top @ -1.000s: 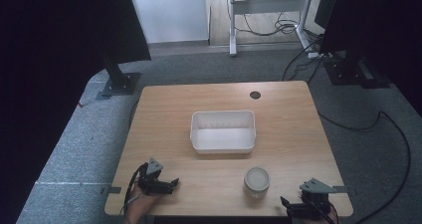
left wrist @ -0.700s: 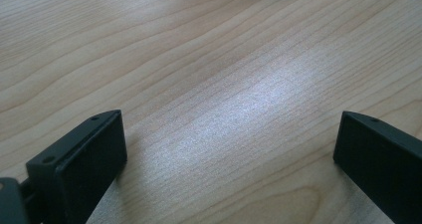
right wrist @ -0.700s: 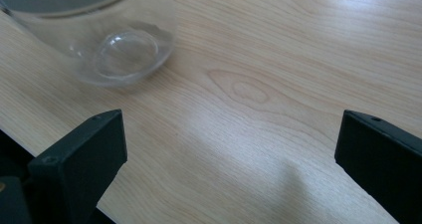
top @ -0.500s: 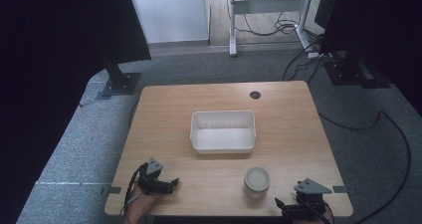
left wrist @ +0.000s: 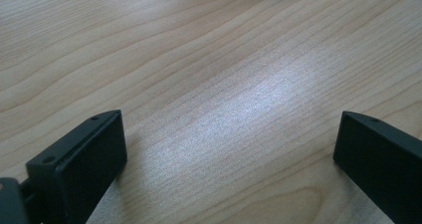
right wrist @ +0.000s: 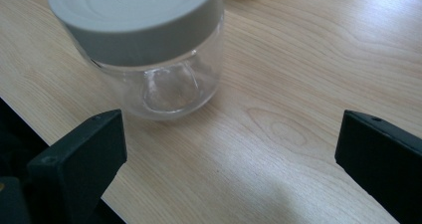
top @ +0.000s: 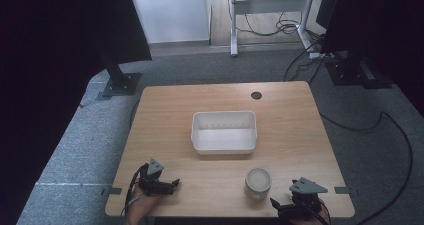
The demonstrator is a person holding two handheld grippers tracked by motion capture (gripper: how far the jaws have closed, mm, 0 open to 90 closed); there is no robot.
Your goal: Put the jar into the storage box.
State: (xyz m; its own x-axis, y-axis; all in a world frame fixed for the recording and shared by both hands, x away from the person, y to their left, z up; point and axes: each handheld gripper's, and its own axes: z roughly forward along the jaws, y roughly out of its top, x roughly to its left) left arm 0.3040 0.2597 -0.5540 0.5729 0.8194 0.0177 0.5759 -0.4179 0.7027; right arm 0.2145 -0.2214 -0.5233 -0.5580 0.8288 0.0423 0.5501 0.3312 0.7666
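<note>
Just right of the jar [top: 258, 182], right gripper [top: 280, 208] sits, jaws wide, holding nothing. Left gripper [top: 170, 185] well left of jar, jaws wide over bare table [top: 300, 130].

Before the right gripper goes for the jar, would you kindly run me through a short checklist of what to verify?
1. Right gripper open wide enough for the jar: ok, both jaws stand far apart.
2. Jar upright with its grey lid on: ok.
3. Jar centred between the jaws: not ok, it sits toward the left jaw and ahead of the tips in the right gripper view.
4. Jar clear of the table edge: cannot tell for sure; it stands close to the near edge of the table.
5. Left gripper out of the way: ok, open over bare wood at the near left corner.
6. White bin free: ok, it looks empty.
</note>
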